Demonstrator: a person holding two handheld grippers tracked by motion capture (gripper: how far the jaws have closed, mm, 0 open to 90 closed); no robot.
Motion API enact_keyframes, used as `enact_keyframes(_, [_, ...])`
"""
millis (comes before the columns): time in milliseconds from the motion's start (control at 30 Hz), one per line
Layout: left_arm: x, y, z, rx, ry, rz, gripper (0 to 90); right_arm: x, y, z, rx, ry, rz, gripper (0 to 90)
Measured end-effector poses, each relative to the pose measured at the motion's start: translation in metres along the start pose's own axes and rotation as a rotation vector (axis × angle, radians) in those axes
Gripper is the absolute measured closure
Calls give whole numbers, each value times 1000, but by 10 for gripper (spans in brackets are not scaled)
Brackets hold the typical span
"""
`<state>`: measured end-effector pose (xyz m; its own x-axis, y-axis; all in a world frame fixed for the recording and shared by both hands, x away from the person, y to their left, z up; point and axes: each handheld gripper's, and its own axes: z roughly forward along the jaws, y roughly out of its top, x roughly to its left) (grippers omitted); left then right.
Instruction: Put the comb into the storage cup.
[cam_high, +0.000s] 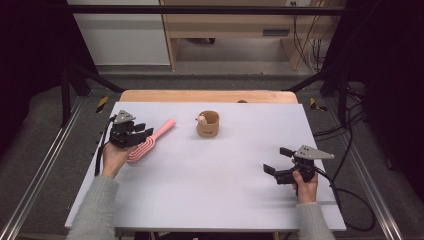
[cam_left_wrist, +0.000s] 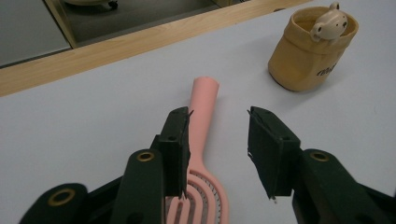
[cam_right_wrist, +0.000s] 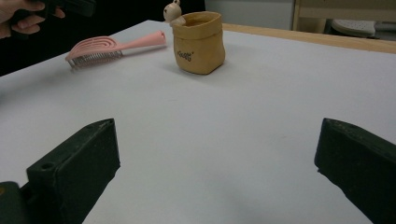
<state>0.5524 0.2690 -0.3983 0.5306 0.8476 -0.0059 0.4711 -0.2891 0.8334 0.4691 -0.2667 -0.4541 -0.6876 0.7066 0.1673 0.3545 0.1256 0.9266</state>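
Lying left of centre in the high view, the pink hairbrush (cam_high: 150, 141) sits flat on the table (cam_high: 215, 185), handle toward the tan cup (cam_high: 208, 124). Reaching looks like the step: the left gripper (cam_high: 142, 131) hovers over it, jaws moderately apart, holding nothing; next it must lower and straddle the handle. The right gripper (cam_high: 276, 160), lower right, gapes wide, empty.

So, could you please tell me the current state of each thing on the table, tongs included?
Pink hairbrush: lying flat, bristles down, not gripped.
Tan cup: upright, with a small animal figure at its rim.
Left tongs: open, over the brush's neck.
Right tongs: open, holding nothing.
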Motion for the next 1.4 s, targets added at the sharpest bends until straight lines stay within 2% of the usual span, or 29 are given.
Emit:
enact_keyframes(300, [7, -2, 9, 2, -1, -29, 744, 0, 0, 0, 2, -1, -1, 4])
enact_keyframes(533, [11, -1, 17, 3, 18, -46, 847, 0, 0, 0, 4, -1, -3, 4])
enact_keyframes(667, [12, 3, 23, 13, 23, -34, 885, 0, 0, 0, 3, -3, -2, 4])
enact_keyframes(867, [13, 5, 30, 27, 37, -35, 896, 0, 0, 0, 3, -1, -3, 4])
enact_keyframes(1100, [18, 1, 43, 35, 49, -44, 897, 0, 0, 1, 4, -3, -4, 4])
enact_keyframes(1267, [18, 0, 51, 38, 57, -63, 898, 0, 0, 1, 5, -2, -4, 4])
enact_keyframes(1400, [19, -3, 59, 63, 73, -81, 898, 0, 0, 1, 4, -2, -5, 4])
